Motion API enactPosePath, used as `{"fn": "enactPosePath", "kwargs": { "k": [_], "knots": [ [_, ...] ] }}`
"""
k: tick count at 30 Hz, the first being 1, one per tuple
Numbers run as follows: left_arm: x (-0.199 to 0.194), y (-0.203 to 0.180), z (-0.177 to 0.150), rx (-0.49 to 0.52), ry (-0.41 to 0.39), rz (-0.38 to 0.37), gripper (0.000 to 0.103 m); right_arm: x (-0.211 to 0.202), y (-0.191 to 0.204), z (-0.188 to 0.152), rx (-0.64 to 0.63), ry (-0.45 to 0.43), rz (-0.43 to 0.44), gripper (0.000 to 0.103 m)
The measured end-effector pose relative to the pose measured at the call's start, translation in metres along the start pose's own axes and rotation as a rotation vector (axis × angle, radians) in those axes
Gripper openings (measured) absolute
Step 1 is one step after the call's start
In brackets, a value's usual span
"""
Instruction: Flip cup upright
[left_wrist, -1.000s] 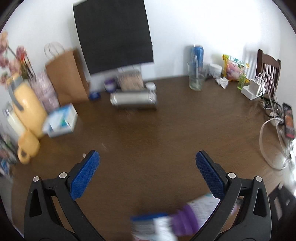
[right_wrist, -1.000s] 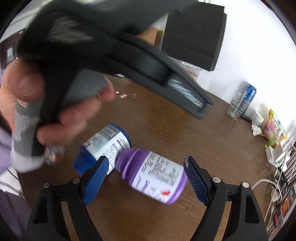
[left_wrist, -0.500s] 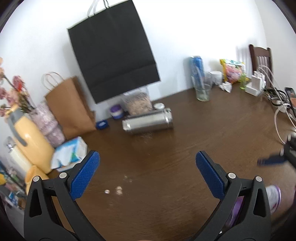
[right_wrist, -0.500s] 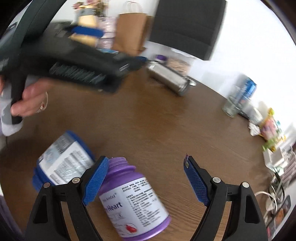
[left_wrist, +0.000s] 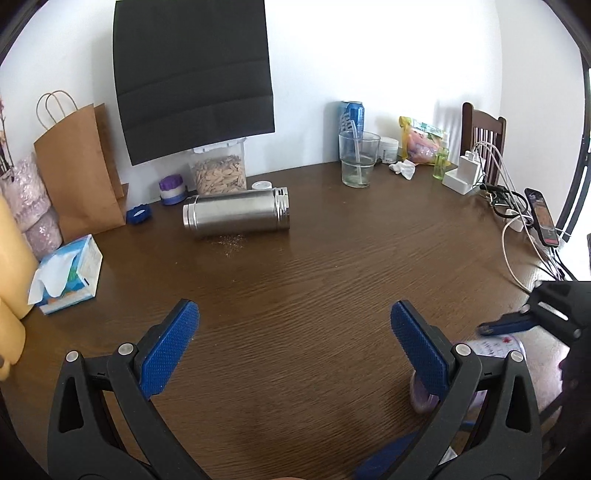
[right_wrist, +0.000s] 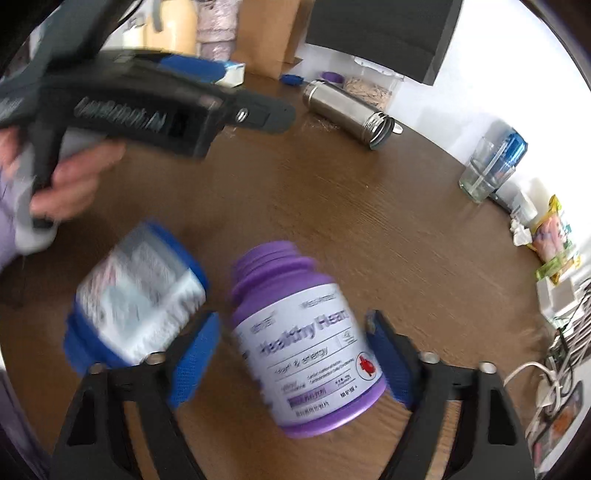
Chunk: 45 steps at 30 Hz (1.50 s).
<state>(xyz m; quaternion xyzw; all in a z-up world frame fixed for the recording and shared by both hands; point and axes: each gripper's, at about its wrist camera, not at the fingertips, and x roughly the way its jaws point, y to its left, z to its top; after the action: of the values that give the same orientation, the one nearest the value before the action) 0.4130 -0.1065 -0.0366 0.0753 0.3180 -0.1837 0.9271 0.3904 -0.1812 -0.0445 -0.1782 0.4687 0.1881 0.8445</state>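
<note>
Two claws are in play, and they are doing different jobs. On the right gripper (right_wrist: 291, 354) the jaws stand wide, and a purple bottle (right_wrist: 303, 350) lies between the blue ribbed pads (right_wrist: 195, 354). Its far pad looks close against the bottle's flank, the near pad stands off with a gap, so I judge it straddled rather than clamped. Capless, the bottle tilts with its threaded neck pointing away from the claw; it is smooth plastic with a glossy white label. Just outside the near pad lies a blue bottle (right_wrist: 136, 295), blurred, also on its side.

Over on the left gripper (left_wrist: 291, 350), the jaws are also spread wide with nothing between them, only bare dark wood-grain table (left_wrist: 314, 277) below. Seen from the right wrist camera, a hand (right_wrist: 70, 177) holds this tool above the table, its nose aimed across the surface.

Straight ahead of the left claw and well apart from it lies the steel cup (left_wrist: 236, 216), a brushed metal cylinder on its side with a ribbed, threaded mouth toward the claw's right. A scatter of fine crumbs (left_wrist: 231, 242) sits on the table just in front of it, likely spilled from it. My judgement is that the left claw is lined up for a reach to this cup, open wide enough to take its round body.

Beyond the cup, against the wall, stand a clear container of nuts (left_wrist: 219, 175) and a brown paper bag (left_wrist: 79, 166); off to the right, a drinking glass (left_wrist: 359, 158).
</note>
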Motion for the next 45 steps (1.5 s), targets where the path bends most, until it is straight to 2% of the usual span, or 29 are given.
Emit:
{"fn": "enactPosePath", "kwargs": {
  "k": [4,9,11,14,16,19,21,22,23,26,27,28,30,35,38,40,41,43,45],
  "knots": [
    [-0.001,0.012,-0.003,-0.034,0.014,0.022,0.103,0.011,-0.014,0.014,0.100,0.008,-0.009,0.076],
    [0.005,0.041,-0.006,-0.155,0.041,0.013,0.103,0.027,-0.035,0.036,0.207,0.032,-0.015,0.075],
    [0.015,0.052,-0.011,-0.207,0.087,0.011,0.103,0.034,-0.040,0.047,0.256,0.030,0.010,0.074],
    [0.026,0.077,-0.021,-0.329,0.164,-0.068,0.103,0.048,-0.048,0.066,0.354,0.016,0.083,0.074],
    [0.024,0.092,-0.024,-0.418,0.168,-0.130,0.103,0.062,-0.058,0.080,0.447,0.001,0.156,0.074],
    [0.020,0.094,-0.025,-0.443,0.144,-0.274,0.103,0.080,-0.073,0.092,0.625,-0.022,0.299,0.073],
    [0.018,0.091,-0.025,-0.443,0.121,-0.314,0.101,0.088,-0.079,0.094,0.739,-0.045,0.414,0.073],
    [0.020,0.088,-0.025,-0.436,0.122,-0.336,0.101,0.091,-0.077,0.096,0.759,-0.052,0.443,0.073],
    [0.024,0.083,-0.026,-0.426,0.140,-0.352,0.101,0.092,-0.073,0.099,0.766,-0.057,0.464,0.073],
    [0.036,0.076,-0.030,-0.401,0.188,-0.336,0.100,0.097,-0.059,0.100,0.790,-0.047,0.557,0.072],
    [0.039,0.075,-0.031,-0.393,0.200,-0.313,0.088,0.098,-0.055,0.101,0.799,-0.044,0.582,0.072],
    [0.041,0.075,-0.032,-0.394,0.202,-0.303,0.083,0.098,-0.051,0.100,0.806,-0.044,0.599,0.072],
    [0.045,0.075,-0.031,-0.411,0.209,-0.366,0.063,0.099,-0.044,0.097,0.812,-0.041,0.633,0.072],
    [0.037,0.072,-0.029,-0.358,0.180,-0.354,0.060,0.096,-0.044,0.091,0.837,-0.044,0.683,0.072],
    [0.034,0.071,-0.027,-0.342,0.172,-0.346,0.060,0.095,-0.048,0.091,0.811,-0.029,0.712,0.073],
    [0.033,0.070,-0.026,-0.316,0.165,-0.299,0.060,0.091,-0.047,0.098,0.757,-0.012,0.683,0.074],
    [0.031,0.070,-0.026,-0.299,0.161,-0.271,0.060,0.086,-0.046,0.104,0.700,-0.005,0.636,0.079],
    [0.029,0.066,-0.023,-0.243,0.165,-0.192,0.060,0.077,-0.041,0.118,0.574,-0.003,0.522,0.081],
    [0.024,0.063,-0.022,-0.199,0.141,-0.145,0.060,0.072,-0.036,0.127,0.490,-0.011,0.493,0.081]
  ]
}}
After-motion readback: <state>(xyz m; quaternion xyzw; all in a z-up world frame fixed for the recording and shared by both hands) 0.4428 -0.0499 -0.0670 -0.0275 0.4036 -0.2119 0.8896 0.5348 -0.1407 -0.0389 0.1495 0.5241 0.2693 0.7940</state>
